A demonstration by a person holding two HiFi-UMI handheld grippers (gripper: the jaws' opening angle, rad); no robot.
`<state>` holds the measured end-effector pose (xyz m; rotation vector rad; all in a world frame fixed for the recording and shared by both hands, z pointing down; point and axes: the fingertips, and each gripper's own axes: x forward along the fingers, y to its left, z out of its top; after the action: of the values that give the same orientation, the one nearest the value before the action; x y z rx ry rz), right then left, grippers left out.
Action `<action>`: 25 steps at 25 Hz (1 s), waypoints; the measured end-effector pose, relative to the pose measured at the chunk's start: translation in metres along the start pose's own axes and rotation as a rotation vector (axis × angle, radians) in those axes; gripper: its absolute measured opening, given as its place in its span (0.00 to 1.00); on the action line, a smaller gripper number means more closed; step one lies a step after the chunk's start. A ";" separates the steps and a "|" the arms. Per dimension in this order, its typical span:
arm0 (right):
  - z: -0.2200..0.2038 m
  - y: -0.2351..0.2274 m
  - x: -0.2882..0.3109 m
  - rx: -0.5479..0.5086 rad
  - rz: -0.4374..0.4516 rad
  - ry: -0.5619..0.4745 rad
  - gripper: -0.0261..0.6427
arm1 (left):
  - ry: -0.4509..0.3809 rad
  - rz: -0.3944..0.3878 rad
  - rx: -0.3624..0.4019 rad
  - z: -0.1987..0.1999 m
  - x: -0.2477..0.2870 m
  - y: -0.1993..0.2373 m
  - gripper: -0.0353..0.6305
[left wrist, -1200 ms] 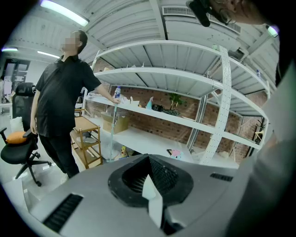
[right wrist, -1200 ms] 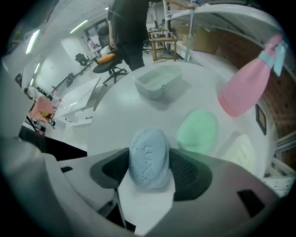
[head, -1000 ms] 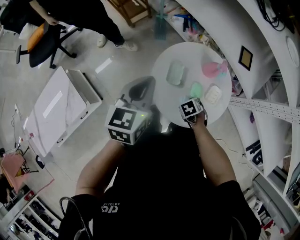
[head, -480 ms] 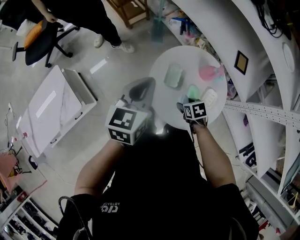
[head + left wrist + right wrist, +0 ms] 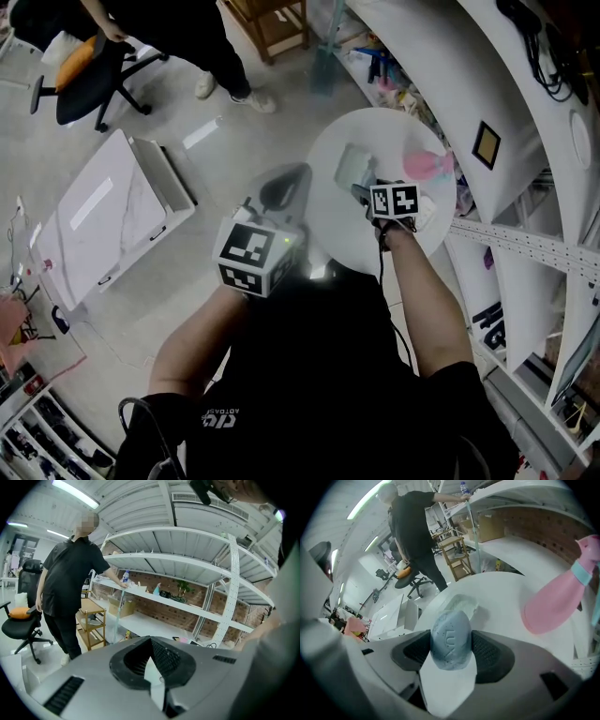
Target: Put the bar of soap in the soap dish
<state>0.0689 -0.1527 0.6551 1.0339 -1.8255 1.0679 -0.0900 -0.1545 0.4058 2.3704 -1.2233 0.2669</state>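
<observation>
The person wears a black short-sleeved T-shirt (image 5: 319, 375) with small pale lettering (image 5: 223, 413), seemingly a logo.

Left gripper (image 5: 153, 667) hangs closed; right gripper (image 5: 451, 652) reaches forward, clamping the soap (image 5: 450, 632).

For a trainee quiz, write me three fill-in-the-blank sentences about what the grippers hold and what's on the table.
The right gripper is shut on the ____.
The left gripper holds ____.
The spray bottle on the round table is ____.
Missing: bar of soap; nothing; pink.
</observation>
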 end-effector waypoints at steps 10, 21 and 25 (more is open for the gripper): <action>0.039 0.002 0.039 0.191 0.014 0.020 0.47 | 0.024 0.024 -0.011 -0.006 0.006 0.012 0.05; 0.044 -0.001 0.048 0.277 -0.096 0.023 0.47 | 0.033 0.044 -0.036 -0.014 0.000 0.021 0.05; 0.044 -0.005 0.044 0.252 -0.138 0.009 0.47 | 0.032 0.042 -0.041 -0.016 -0.002 0.021 0.05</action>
<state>0.0473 -0.2061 0.6796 1.2807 -1.6142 1.2369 -0.1073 -0.1557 0.4254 2.2993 -1.2535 0.2891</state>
